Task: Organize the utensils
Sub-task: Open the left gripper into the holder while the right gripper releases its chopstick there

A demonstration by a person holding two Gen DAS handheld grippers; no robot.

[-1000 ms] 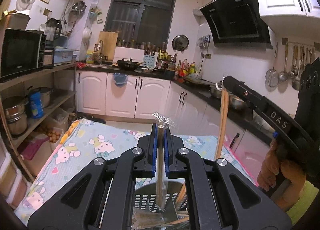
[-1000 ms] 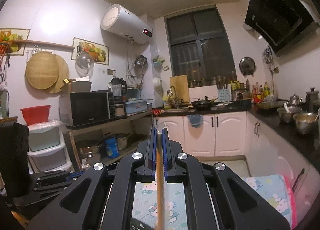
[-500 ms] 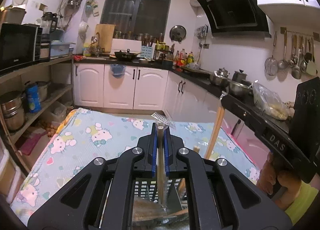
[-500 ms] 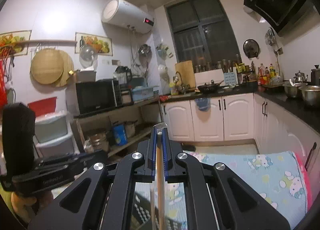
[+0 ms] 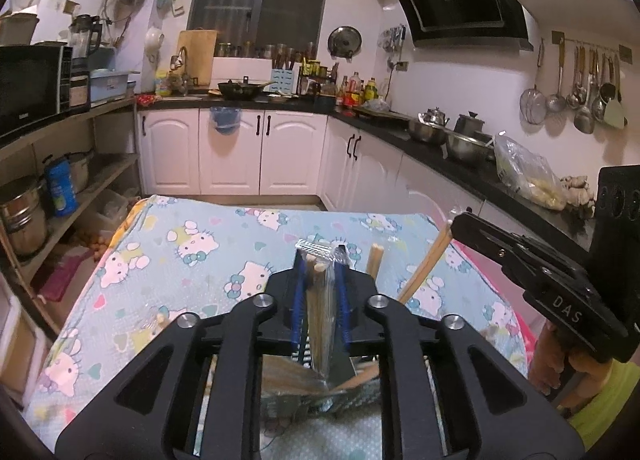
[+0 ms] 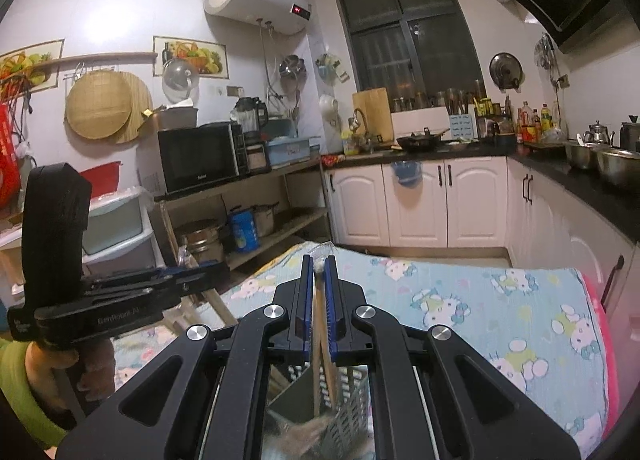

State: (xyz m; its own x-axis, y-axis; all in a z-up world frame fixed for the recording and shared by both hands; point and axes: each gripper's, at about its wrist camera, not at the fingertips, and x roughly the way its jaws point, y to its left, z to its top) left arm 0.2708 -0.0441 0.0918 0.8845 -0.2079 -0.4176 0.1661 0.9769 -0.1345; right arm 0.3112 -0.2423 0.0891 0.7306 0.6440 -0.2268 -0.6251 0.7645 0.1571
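Chopsticks (image 5: 320, 312) in a clear wrapper sit pinched in our left gripper (image 5: 320, 288), above a slotted holder (image 6: 352, 400) on the table (image 5: 180, 260). Our right gripper (image 6: 319, 300) pinches another chopstick (image 6: 319, 344). We judge both are being lowered in; next, release them upright.

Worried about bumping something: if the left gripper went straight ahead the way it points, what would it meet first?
Probably the Hello Kitty tablecloth just beyond the left gripper; depth is unclear, and the white cabinets lie farther on.
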